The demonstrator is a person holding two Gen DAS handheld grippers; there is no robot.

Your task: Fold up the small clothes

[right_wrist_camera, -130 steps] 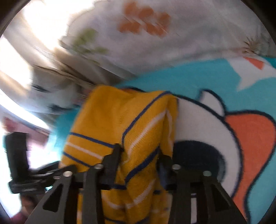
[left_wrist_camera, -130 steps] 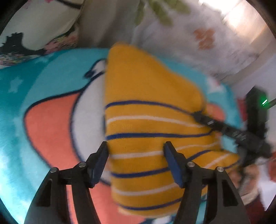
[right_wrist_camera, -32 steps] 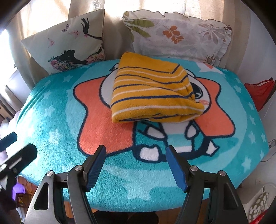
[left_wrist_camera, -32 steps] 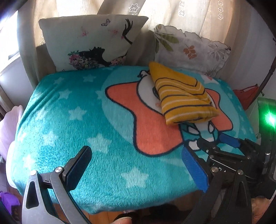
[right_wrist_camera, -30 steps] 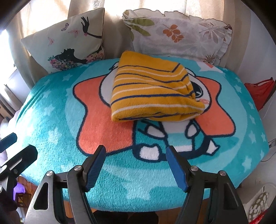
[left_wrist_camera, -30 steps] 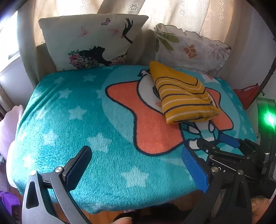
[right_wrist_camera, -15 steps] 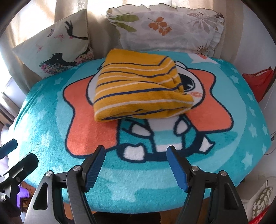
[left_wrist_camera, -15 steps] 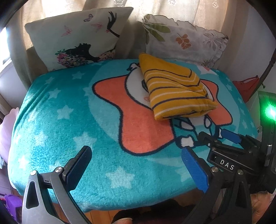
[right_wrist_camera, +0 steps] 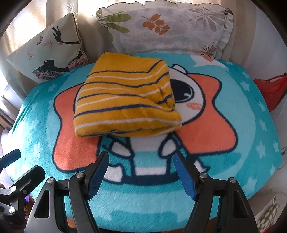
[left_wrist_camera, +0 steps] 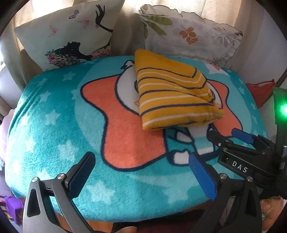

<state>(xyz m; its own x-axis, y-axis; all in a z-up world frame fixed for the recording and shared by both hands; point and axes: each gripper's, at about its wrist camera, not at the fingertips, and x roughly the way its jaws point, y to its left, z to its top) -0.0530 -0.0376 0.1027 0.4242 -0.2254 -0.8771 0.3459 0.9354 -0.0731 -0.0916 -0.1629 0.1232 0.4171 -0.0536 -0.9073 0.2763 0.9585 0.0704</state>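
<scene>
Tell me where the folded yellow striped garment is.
The folded yellow striped garment lies mid-blanket on the astronaut cartoon, toward the two pillows, ahead of both open grippers and touching neither.

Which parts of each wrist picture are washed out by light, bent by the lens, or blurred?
Left wrist view: the curtain is overexposed, a green lamp flares at the right edge, and the blanket bulges from fisheye distortion.
Right wrist view: backlight bleaches the top left, the yellow striped garment is sharp, and dark vignetting rounds the corners.
</scene>
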